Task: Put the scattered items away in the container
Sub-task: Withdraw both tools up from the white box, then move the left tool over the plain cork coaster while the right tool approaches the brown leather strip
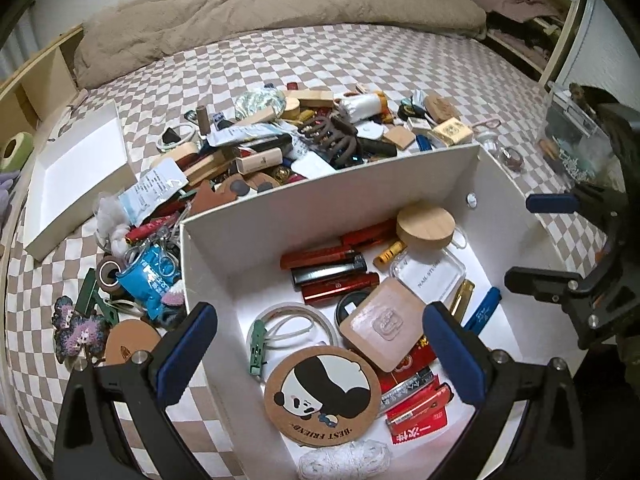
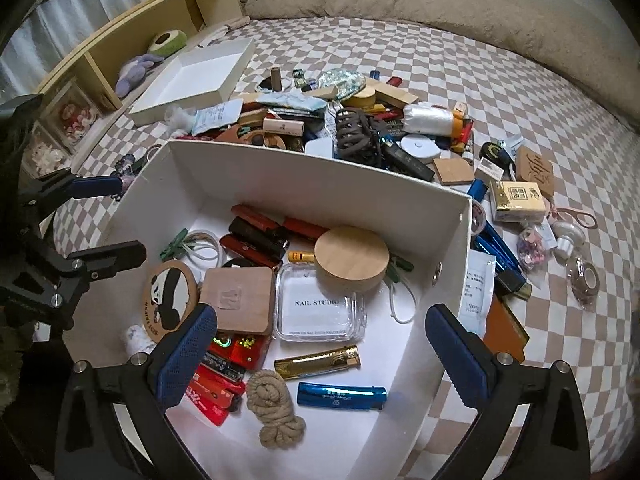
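Note:
A white box (image 1: 320, 184) (image 2: 320, 178) stands on the checkered bed and holds several items: a panda coaster (image 1: 322, 394) (image 2: 170, 298), a round wooden lid (image 1: 426, 226) (image 2: 352, 258), lighters, a clear case (image 2: 320, 308), a rope knot (image 2: 272, 408). A pile of scattered items (image 1: 280, 136) (image 2: 360, 128) lies just behind the box. My left gripper (image 1: 320, 352) is open and empty above the box's near left corner. My right gripper (image 2: 320, 356) is open and empty above the box's near right side. Each gripper also shows in the other view (image 1: 540, 240) (image 2: 112, 220).
An empty white lid (image 1: 76, 176) (image 2: 196, 76) lies at the left of the pile. More small items lie right of the box (image 2: 520, 200) and left of it (image 1: 132, 280). A beige blanket (image 1: 280, 12) covers the far bed. A wooden shelf (image 2: 140, 28) runs along the left.

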Available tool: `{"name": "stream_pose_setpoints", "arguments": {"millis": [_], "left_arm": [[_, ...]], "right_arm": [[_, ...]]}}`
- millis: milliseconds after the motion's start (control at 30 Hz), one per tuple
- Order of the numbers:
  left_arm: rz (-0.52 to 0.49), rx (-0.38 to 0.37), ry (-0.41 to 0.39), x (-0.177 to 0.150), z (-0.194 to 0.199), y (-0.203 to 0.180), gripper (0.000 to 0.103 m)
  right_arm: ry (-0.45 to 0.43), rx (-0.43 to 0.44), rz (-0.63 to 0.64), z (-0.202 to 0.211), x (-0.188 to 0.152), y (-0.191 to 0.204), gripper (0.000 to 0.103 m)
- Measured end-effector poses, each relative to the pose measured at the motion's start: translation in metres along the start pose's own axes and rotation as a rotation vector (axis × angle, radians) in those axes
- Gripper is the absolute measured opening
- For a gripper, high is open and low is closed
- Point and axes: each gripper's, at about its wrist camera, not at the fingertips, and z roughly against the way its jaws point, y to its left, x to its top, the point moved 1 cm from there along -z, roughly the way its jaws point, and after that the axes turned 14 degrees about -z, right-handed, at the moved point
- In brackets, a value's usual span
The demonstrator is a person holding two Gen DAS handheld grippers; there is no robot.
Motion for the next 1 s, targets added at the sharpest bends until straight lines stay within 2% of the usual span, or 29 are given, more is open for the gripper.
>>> {"name": "stream_pose_setpoints", "arguments": {"millis": [233, 467, 733, 867, 1000], "left_arm": [[0.043, 0.030, -0.093, 0.000, 0.015, 0.018, 0.103], [0.122, 0.084, -0.171, -0.010, 0.030, 0.052, 0.103], [0.202, 0.173, -0.233, -0.024, 0.045, 0.093, 0.103], [0.258, 0.224, -0.255, -0.038, 0.050, 0.113, 0.103], [0.294, 0.253, -0.234, -0.051, 0.047, 0.130, 0.103]], "right_arm": [[-0.122, 0.037, -0.038, 0.020, 0.007, -0.012, 0.103], [-0.246, 0.068, -0.098, 0.044, 0.020, -0.033, 0.103], [-0.409, -0.051, -0.101, 0.068, 0.024, -0.060, 0.103], [-0.435, -0.064, -0.142, 0.071, 0.025, -0.080, 0.103], [-0.443, -0.076, -0.213, 0.071, 0.026, -0.103, 0.103]]}}
